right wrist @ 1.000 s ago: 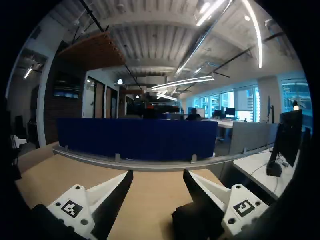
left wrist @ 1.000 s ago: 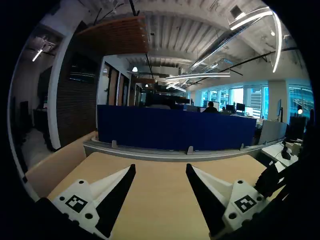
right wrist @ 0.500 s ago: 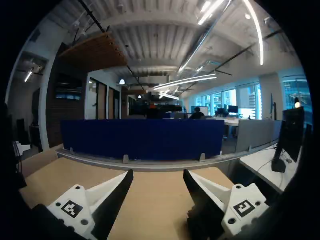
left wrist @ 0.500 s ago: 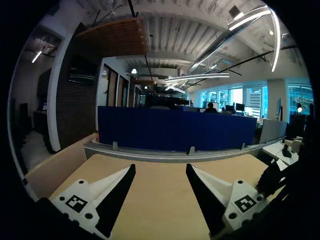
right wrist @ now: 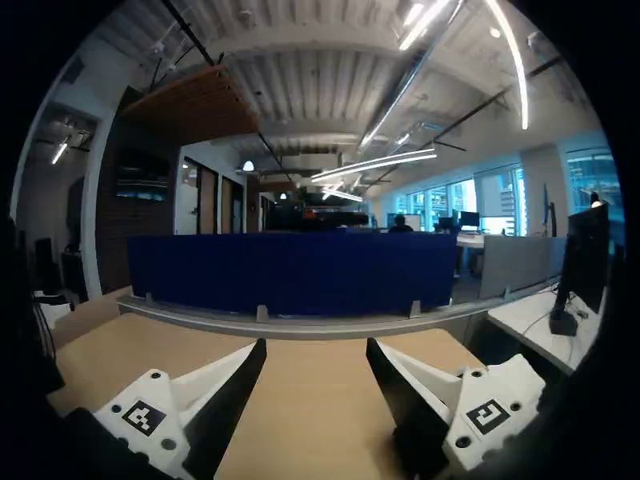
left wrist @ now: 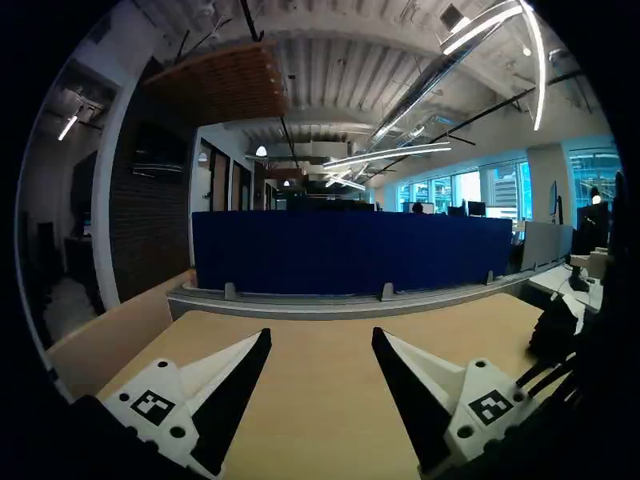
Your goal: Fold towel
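Both claws hang wide and empty on this side of the long blue fabric partition (left wrist: 352, 252). The left claw (left wrist: 320, 334) is over the pale wooden table (left wrist: 320, 416), and so is the right claw (right wrist: 316, 344). Where the towel lies I cannot tell. I'd expect it to be light, soft and limp, best pinched at two neighbouring corners. Right of the partition, the left gripper view catches a black cabled shape (left wrist: 554, 330); the right gripper view catches a black monitor (right wrist: 582, 256).
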Demonstrator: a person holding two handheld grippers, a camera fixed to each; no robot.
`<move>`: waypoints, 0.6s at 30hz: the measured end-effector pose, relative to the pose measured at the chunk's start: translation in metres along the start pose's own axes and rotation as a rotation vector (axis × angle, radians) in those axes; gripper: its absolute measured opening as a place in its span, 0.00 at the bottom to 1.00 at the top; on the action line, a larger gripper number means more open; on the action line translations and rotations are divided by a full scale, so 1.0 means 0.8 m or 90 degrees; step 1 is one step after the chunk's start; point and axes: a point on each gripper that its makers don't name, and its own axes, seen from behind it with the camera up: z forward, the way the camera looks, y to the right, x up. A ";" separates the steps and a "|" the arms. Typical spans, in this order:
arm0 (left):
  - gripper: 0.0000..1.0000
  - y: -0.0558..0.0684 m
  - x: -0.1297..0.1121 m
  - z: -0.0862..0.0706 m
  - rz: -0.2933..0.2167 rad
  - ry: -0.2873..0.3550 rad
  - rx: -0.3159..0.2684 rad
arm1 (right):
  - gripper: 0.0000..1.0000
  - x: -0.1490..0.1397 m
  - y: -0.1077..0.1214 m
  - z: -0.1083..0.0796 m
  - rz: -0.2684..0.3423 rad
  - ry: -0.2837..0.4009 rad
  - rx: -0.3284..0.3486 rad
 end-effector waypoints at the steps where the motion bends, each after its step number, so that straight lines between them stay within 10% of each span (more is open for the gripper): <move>1: 0.93 -0.001 -0.007 0.001 0.003 0.000 0.001 | 0.97 -0.004 0.001 0.000 -0.002 -0.001 -0.003; 18: 0.93 -0.003 -0.103 0.012 0.026 0.027 0.020 | 0.97 -0.027 -0.004 0.009 -0.014 0.000 -0.010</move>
